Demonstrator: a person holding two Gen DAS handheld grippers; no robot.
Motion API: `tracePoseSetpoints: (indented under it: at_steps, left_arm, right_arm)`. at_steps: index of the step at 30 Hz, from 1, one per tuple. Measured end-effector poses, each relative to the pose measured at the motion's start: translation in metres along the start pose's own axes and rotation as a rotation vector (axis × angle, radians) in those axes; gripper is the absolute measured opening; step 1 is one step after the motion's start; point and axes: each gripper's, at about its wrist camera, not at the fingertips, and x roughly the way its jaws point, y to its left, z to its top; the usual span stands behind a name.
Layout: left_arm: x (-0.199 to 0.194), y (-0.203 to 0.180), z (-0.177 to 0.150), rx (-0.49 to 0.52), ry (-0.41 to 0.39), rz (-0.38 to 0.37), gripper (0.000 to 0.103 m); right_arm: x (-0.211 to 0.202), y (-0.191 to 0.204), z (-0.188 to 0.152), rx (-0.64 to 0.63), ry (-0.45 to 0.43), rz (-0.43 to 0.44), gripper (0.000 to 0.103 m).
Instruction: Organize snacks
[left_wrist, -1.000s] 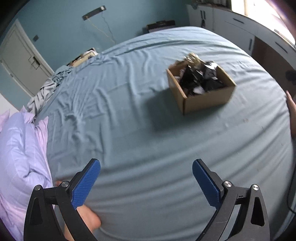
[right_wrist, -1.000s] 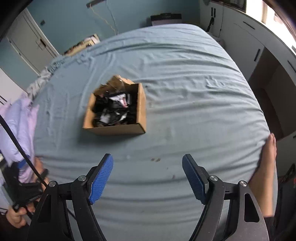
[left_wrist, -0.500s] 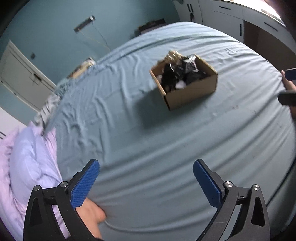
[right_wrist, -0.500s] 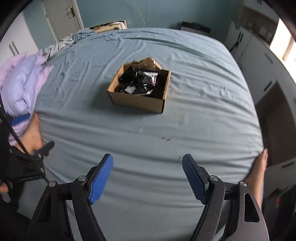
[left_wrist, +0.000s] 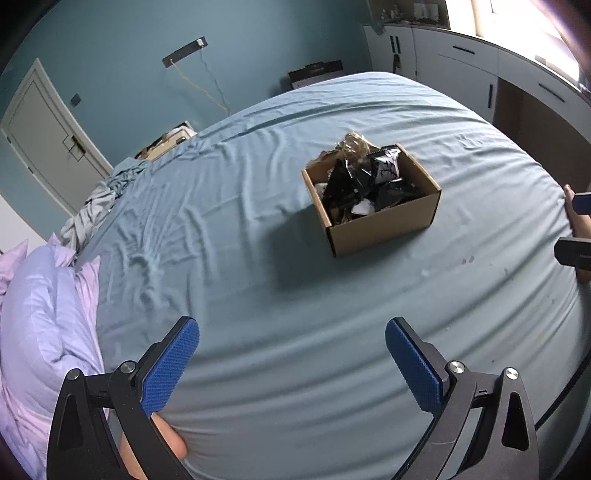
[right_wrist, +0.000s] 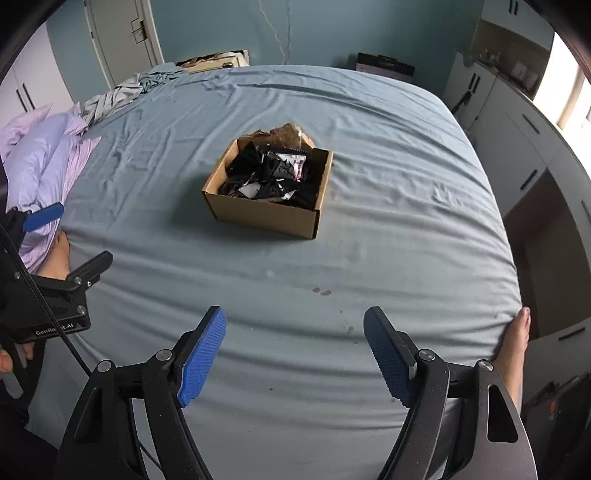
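Note:
An open cardboard box (left_wrist: 384, 225) (right_wrist: 262, 214) stands in the middle of a bed with a blue-grey sheet (left_wrist: 258, 288) (right_wrist: 388, 229). It is heaped with black and white snack packets (left_wrist: 369, 181) (right_wrist: 273, 173), and a crumpled clear wrapper (right_wrist: 291, 134) pokes up at its far edge. My left gripper (left_wrist: 291, 347) hangs open over the near part of the sheet, well short of the box, with nothing between its blue pads. My right gripper (right_wrist: 293, 339) is open too, empty, above the near edge of the bed. The left gripper (right_wrist: 55, 236) also shows at the left of the right wrist view.
A lilac duvet (left_wrist: 40, 317) (right_wrist: 44, 162) is bunched at the left of the bed, with rumpled grey cloth (right_wrist: 110, 98) beyond it. White cabinets (left_wrist: 461, 70) (right_wrist: 517, 122) run along the right. A door (left_wrist: 48, 140) is at the back left. A person's bare foot (right_wrist: 515, 347) rests at the bed's right corner.
Both views have shifted: the box stood upper right in the left view and now sits nearer centre. The right view has rolled, bringing the box upright and central. Both grippers have stayed open.

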Motion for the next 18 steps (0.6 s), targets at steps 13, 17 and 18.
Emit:
tracePoseSetpoints:
  at_steps: [13,17,18]
  left_arm:
    - [-0.006,-0.01,0.0,0.018,-0.037,-0.03,0.103]
    - [-0.006,-0.01,0.001,0.017,-0.04,-0.039,0.103]
    - [-0.006,-0.01,0.001,0.017,-0.039,-0.04,0.103]
  right_arm:
    - [0.004,-0.003,-0.001,0.026,0.009,0.003,0.076]
    - [0.006,-0.001,-0.002,0.03,0.011,0.011,0.076]
    - [0.007,-0.001,-0.003,0.029,0.011,0.013,0.076]
